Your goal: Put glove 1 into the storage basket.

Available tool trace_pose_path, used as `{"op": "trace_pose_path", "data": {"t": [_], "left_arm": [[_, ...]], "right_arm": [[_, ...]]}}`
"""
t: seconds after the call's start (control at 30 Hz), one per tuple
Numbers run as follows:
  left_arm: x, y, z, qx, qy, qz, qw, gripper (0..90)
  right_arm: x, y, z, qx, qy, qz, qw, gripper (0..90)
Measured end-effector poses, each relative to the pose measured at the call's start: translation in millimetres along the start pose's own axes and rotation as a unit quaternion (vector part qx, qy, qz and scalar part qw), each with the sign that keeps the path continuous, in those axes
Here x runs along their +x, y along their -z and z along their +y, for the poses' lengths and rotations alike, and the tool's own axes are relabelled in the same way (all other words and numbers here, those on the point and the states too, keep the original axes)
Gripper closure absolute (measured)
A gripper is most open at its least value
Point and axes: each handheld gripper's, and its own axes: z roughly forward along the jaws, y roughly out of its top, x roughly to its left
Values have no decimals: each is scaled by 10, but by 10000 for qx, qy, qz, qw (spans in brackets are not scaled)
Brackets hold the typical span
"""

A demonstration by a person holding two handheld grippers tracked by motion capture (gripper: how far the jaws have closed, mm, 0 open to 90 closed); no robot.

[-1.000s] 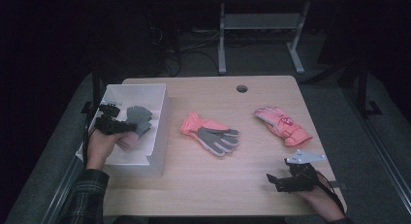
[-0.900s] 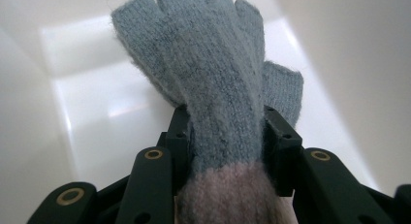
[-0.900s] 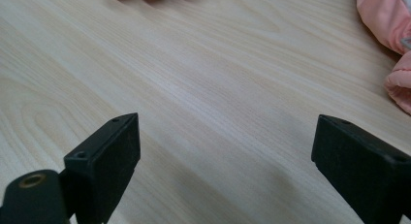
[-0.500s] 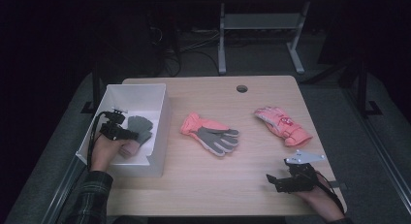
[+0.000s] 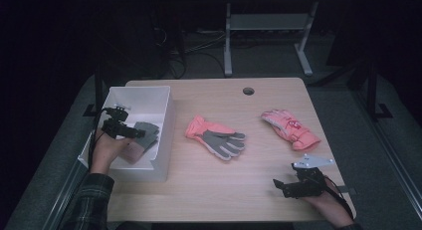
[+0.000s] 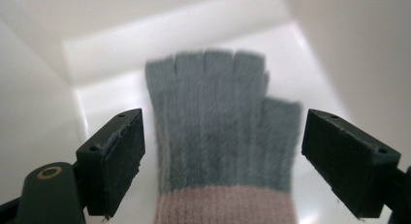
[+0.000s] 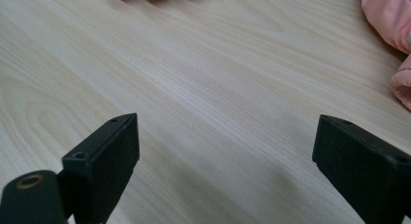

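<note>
One grey knit glove (image 6: 218, 127) with a pale pink cuff lies flat on the floor of the single white bin (image 5: 149, 98), at the left of the high view. In the left gripper view the glove sits in the centre of the frame, fingers pointing toward the top, directly between the two black jaws of the left tool (image 6: 223, 156). Those jaws have just been opening; they now stand wide, one on either side of the glove and clear of it, so the glove is no longer gripped. In the high view the left tool (image 5: 130, 132) hangs over the bin, just left of the glove (image 5: 147, 133).

Two further gloves lie on the wooden desk (image 5: 224, 190): one coral glove with a grey palm (image 5: 216, 138) near the centre of the frame, and one pink padded glove (image 5: 291, 129) right of centre.

The right tool (image 5: 278, 185) rests at the lower right of the high view, well apart from the bin. Its jaws are spread wide above bare desk and hold nothing (image 7: 223, 166).
</note>
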Motion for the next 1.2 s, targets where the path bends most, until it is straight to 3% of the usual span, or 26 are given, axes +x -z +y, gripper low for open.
{"op": "trace_pose_path", "data": {"t": [0.37,0.6,0.67,0.73,0.87,0.97,1.07,1.17,1.2], "left_arm": [[-153,365,169,-474,-336,-435,9974,147],[-392,476,271,-747,-574,-802,9923,147],[-419,485,281,-750,-606,-836,9918,147],[-540,509,317,-824,-710,-971,9893,147],[-679,534,349,-897,-794,-1109,9866,147],[-873,583,388,-1022,-927,-1293,9820,148],[-975,605,403,-1063,-999,-1369,9798,149],[-1205,623,425,-1110,-1174,-1491,9755,153],[-1205,623,425,-1110,-1174,-1491,9755,154]], "right_arm": [[2,-4,0,9,16,16,10000,93],[4,-5,-2,15,14,21,10000,93],[4,-5,-2,18,16,23,10000,93],[5,-5,-2,17,19,26,10000,93],[8,-3,-1,20,0,28,10000,93],[8,-3,-1,21,6,27,10000,93],[10,-3,-1,23,5,29,10000,93],[11,-4,-1,21,9,30,10000,93],[11,-4,-1,21,9,30,10000,93]]}}
